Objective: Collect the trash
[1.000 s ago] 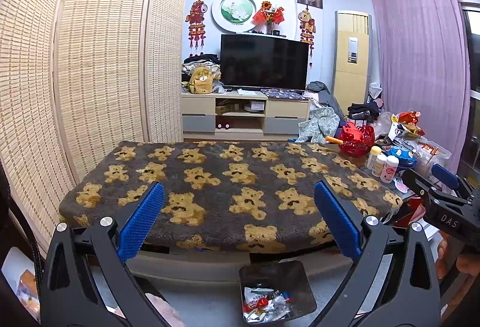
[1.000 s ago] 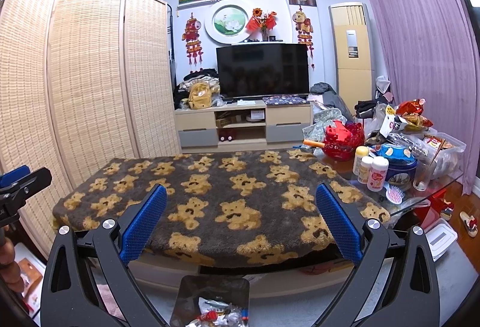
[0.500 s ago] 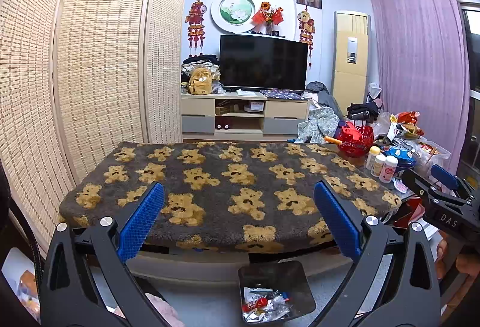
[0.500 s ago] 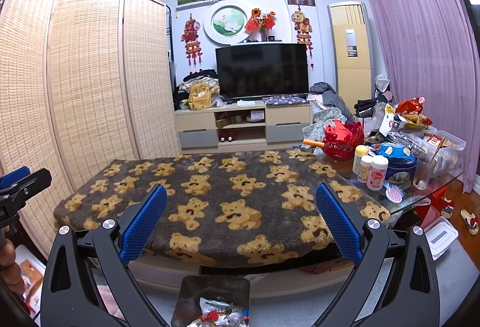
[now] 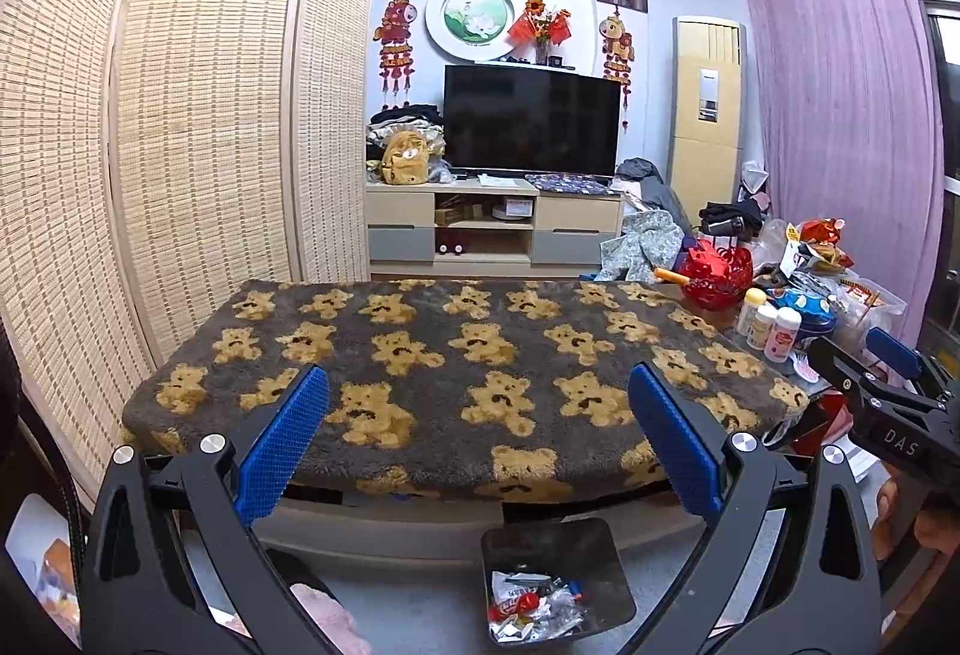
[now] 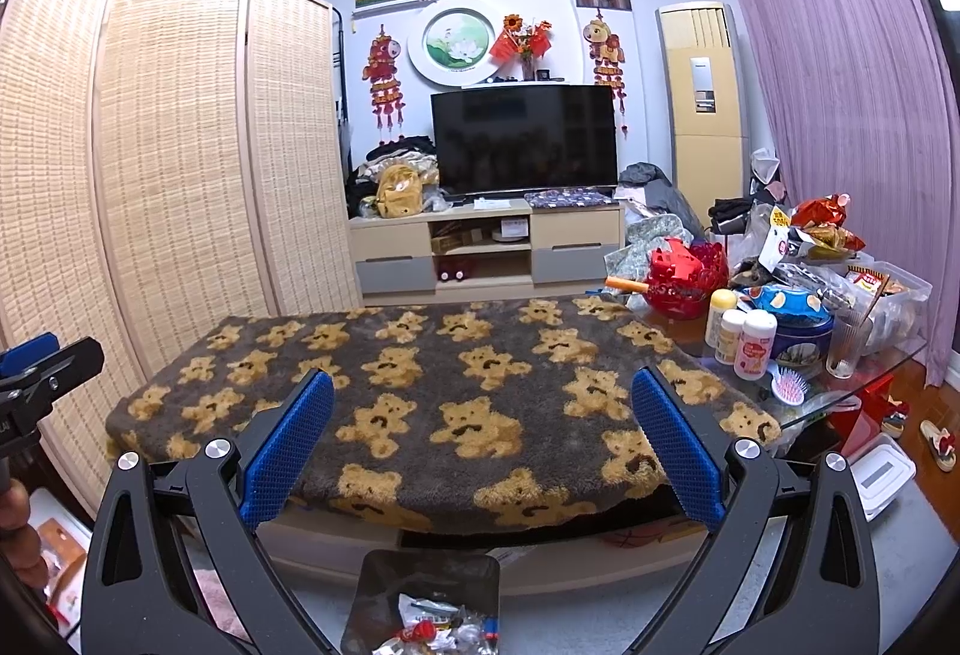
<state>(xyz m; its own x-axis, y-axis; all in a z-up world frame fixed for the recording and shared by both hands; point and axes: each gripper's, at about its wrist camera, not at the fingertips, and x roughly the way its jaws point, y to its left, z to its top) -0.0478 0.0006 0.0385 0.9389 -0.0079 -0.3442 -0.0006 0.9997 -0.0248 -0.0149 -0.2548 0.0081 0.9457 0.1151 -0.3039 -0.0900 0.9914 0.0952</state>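
Comparing with a second ago: nothing moved; left claw [image 5: 477, 433] and right claw [image 6: 483, 436] both spread apart, empty, above the bear-print counter [image 5: 456, 349]. Trash sits in the bin [image 5: 555, 577] on the floor; counter bare, so collection looks done.

Right tool [image 6: 480, 445] spread wide, empty, above bin [image 6: 384, 583] of wrappers [image 6: 432, 628]

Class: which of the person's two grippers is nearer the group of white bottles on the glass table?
Right. The right gripper hangs beside the white bottles; the left gripper is across the blanket.
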